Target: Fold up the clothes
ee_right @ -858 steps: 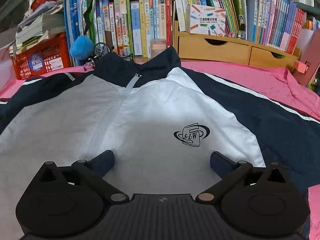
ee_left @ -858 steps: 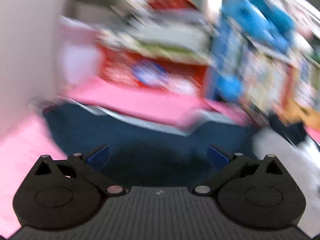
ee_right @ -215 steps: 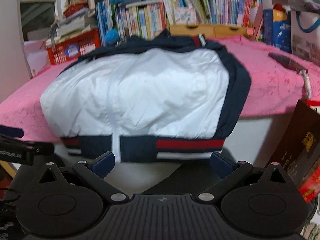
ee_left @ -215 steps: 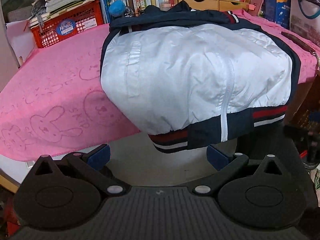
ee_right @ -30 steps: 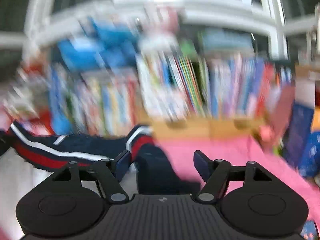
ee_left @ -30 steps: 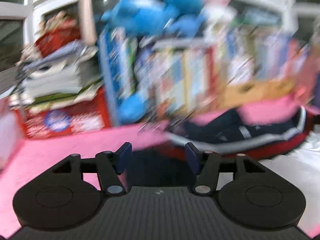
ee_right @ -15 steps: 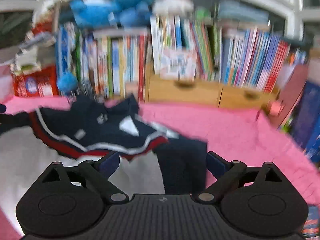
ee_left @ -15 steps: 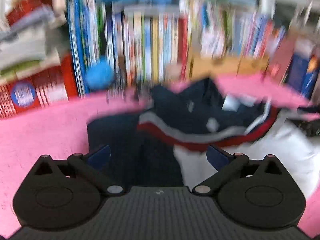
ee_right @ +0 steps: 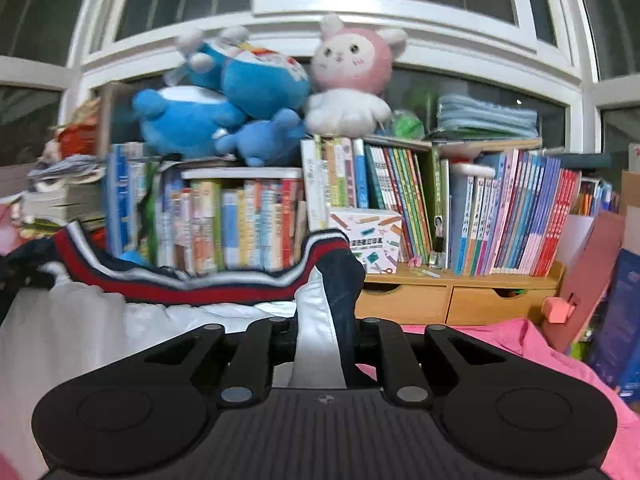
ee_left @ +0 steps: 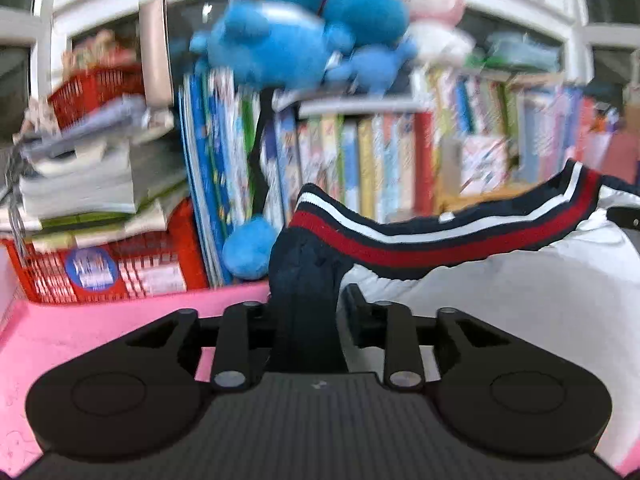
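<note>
The white and navy jacket (ee_left: 500, 304) has a red, white and navy striped hem (ee_left: 440, 244). My left gripper (ee_left: 306, 312) is shut on the left corner of that hem and holds it up above the pink cloth (ee_left: 80, 328). My right gripper (ee_right: 326, 328) is shut on the hem's right corner (ee_right: 332, 276); the striped band (ee_right: 208, 284) sags between the two corners. The white body of the jacket (ee_right: 80, 336) hangs below the band. The collar and sleeves are hidden.
A bookshelf (ee_right: 400, 216) with plush toys (ee_right: 348, 80) on top stands close behind. Wooden drawers (ee_right: 452, 300) sit under the books. A red basket (ee_left: 104, 272) with stacked papers is at the left. Boxes (ee_right: 616, 304) stand at the right edge.
Half a second ago both grippers were open above the jacket lying on the cloth. Now both are shut on the hem corners and raised, the views tilted up toward the shelf.
</note>
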`<state>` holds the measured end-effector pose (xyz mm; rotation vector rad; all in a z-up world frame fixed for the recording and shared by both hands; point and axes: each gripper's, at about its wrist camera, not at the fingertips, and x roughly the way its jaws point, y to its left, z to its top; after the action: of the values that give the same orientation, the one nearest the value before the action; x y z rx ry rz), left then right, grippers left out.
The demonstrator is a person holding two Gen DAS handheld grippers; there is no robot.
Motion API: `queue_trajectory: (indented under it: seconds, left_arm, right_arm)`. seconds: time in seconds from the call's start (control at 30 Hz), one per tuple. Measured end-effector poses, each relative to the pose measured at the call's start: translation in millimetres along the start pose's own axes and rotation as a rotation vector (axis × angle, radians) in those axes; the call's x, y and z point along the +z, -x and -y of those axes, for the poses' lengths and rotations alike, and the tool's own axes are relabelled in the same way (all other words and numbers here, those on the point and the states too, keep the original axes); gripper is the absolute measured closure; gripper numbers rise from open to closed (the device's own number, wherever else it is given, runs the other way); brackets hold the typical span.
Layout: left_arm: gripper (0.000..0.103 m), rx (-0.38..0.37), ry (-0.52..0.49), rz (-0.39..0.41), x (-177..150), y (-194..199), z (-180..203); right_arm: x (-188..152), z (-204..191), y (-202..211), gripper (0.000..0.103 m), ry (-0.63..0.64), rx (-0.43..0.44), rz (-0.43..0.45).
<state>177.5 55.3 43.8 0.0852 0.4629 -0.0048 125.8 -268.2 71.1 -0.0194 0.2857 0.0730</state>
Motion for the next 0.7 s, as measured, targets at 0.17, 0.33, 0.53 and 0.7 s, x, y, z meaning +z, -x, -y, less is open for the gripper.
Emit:
queue_trajectory:
  seconds: [0.17,0.33,0.53,0.7]
  left_arm:
    - [0.057,0.021,0.022,-0.193,-38,-48,-12]
    - [0.022,0.006,0.106,-0.059,-34,-7,-52]
    - [0.000,0.017,0.039,0.028,-27,32,-45]
    - [0.011,0.063,0.112,-0.118,-22,5,-50]
  right_arm:
    - [-44,12,-77,0.051,0.039,-0.052,-0.287]
    - [-56,29,-34,0.015,0.054,-0.145,-0.169]
    - [-53,-6,55,0.015,0.081,0.017,-0.025]
    - [-78,-53,91,0.015,0.151,0.093,-0.062]
